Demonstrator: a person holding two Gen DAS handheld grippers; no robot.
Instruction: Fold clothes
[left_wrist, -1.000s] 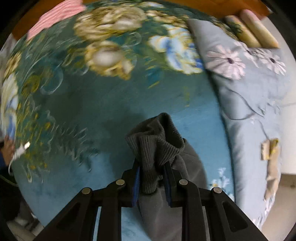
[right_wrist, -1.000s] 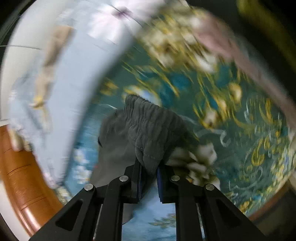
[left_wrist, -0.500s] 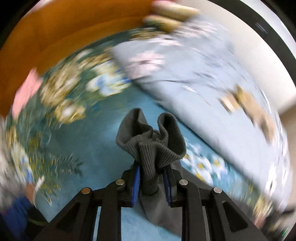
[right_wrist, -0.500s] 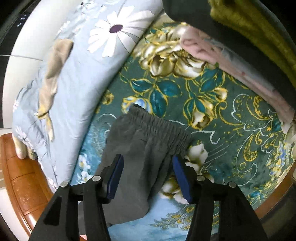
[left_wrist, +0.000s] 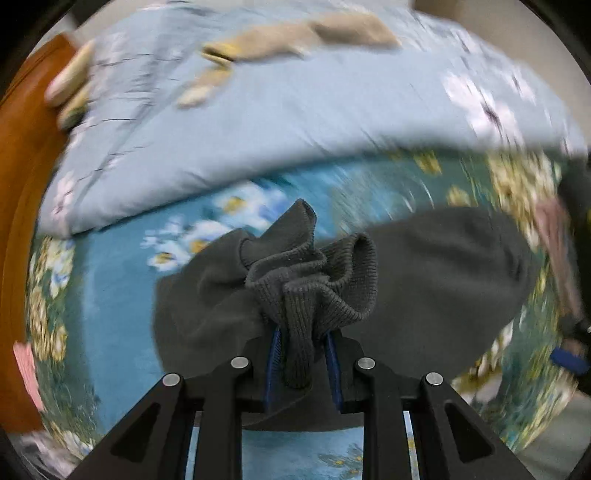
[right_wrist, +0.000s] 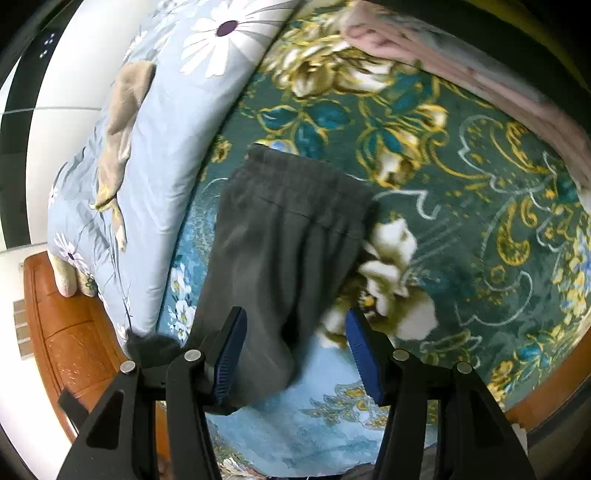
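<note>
Dark grey knit jogger trousers (right_wrist: 280, 236) are lying on the bed w/ teal floral blanket (right_wrist: 461, 192), waistband far, long axis running toward the cameras. Left gripper (left_wrist: 301, 354) jaws are pinching the ribbed cuffs (left_wrist: 314, 280); right gripper (right_wrist: 295, 347) jaws are hanging spread, empty, above the legs.

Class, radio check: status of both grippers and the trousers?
Left gripper shut on dark grey trousers' ribbed cuff. Right gripper open, waistband released. Nothing blocking.
</note>
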